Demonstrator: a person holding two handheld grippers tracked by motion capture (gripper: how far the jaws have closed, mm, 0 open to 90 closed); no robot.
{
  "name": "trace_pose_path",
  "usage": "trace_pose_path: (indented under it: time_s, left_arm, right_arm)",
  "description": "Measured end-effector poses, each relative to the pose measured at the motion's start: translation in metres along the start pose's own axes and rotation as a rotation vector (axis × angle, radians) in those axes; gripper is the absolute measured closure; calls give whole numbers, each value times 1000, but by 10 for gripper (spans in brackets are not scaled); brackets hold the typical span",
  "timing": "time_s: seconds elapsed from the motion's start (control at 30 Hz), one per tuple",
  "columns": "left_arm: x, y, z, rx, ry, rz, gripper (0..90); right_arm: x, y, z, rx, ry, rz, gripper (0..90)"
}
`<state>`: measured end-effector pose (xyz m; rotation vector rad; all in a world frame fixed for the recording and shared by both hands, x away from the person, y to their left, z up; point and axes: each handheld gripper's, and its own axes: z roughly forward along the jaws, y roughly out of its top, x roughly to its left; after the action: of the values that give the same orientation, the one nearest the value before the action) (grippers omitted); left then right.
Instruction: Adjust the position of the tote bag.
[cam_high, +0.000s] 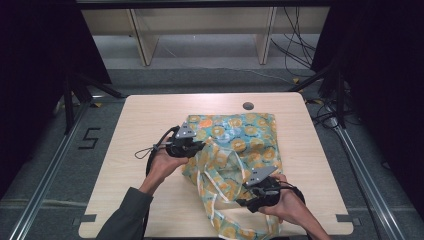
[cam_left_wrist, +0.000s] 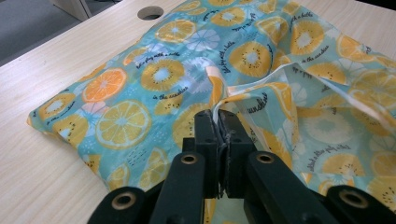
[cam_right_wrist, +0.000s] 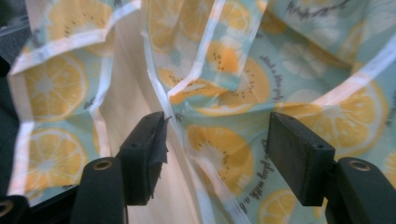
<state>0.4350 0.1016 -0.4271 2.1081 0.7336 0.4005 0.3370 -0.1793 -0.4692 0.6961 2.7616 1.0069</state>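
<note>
A citrus-print fabric bag (cam_high: 235, 150) lies rumpled across the right half of the wooden table (cam_high: 140, 125), its far end just short of the table's cable hole (cam_high: 248, 106) and its white-trimmed opening reaching the near edge. At the bag's left side the left gripper (cam_left_wrist: 218, 122) is clamped tight on a raised fold of the white trim, while at its near end the right gripper (cam_right_wrist: 215, 140) stands wide apart over the cloth, pressing nothing. With one thin pinch carrying the bag, I judge that a pull could slip the trim free, or the open jaws could close on two layers and seal the opening.
</note>
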Motion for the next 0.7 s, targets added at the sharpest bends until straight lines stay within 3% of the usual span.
trace_pose_path:
  time_s: [0.03,0.1,0.13,0.23,0.27,0.3,0.33,0.4,0.47,0.5,0.53,0.6,0.7]
  left_arm:
    - [1,0,0,2,0,16,867]
    - [2,-1,1,5,-7,19,865]
    - [1,-1,2,9,-5,4,865]
    - [0,-2,4,12,-7,-3,863]
    - [1,-3,4,19,-7,10,861]
    - [2,-4,4,19,-13,4,861]
    - [3,-4,4,20,-13,-2,861]
    - [5,-5,4,24,-9,15,861]
    - [11,-6,4,13,-3,57,861]
    - [9,-8,3,23,-6,6,861]
    - [9,-9,3,31,-5,-12,861]
    - [11,-10,3,34,1,-12,862]
    - [14,-12,3,40,-3,-12,862]
  right_arm:
    - [-1,0,6,11,5,-21,380]
    - [-1,-1,15,32,-8,-19,383]
    - [-1,-1,19,42,-14,-19,414]
    - [-4,0,27,54,-6,-44,597]
    - [-5,0,28,59,-13,-39,712]
    - [-7,0,28,52,-18,-29,770]
    - [-10,1,26,35,-28,-53,842]
    - [-13,3,18,6,-52,-37,900]
    - [-23,7,4,-61,-76,-31,900]
    - [-28,9,-1,-76,-88,-21,900]
    - [-35,11,-6,-93,-111,-24,900]
    - [-47,14,-14,-106,-129,-3,900]
    - [-50,13,-13,-134,-78,7,830]
